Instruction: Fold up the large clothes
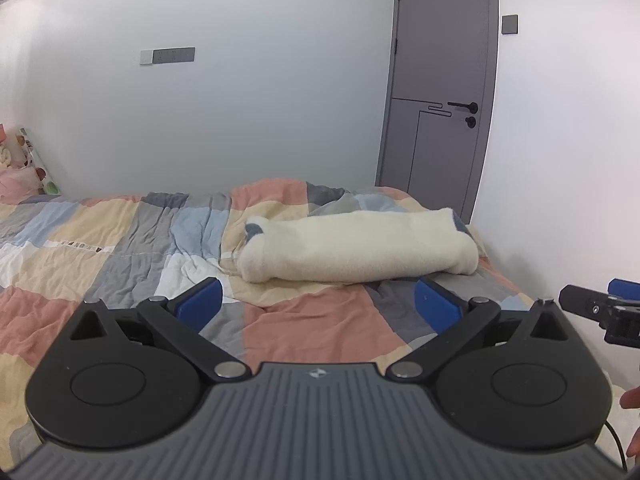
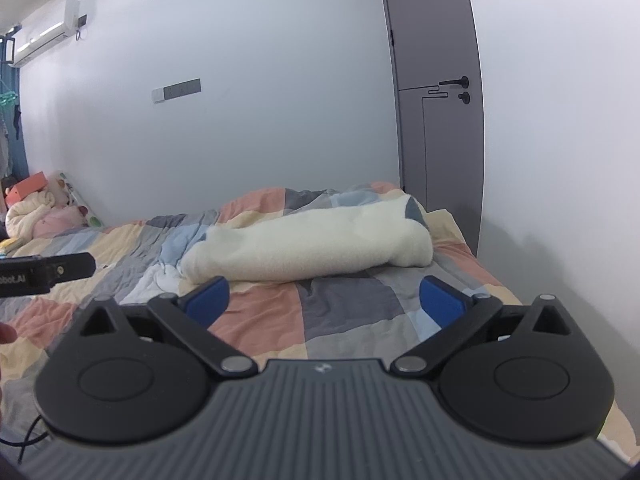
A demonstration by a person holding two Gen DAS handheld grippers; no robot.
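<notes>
We hold the left gripper (image 1: 318,305) and right gripper (image 2: 325,300) spread wide and empty, short of the cream fleece garment (image 1: 360,246) lying bundled compactly on the patchwork quilt (image 1: 120,248), perhaps already folded

Both wrist views low, facing bed (image 1: 120,240), door (image 1: 440,60)

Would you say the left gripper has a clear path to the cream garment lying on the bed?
Probably yes. The left gripper has its jaws open and empty, facing the cream garment across bare quilt, and nothing lies between them. The right gripper sits off to the side.
</notes>
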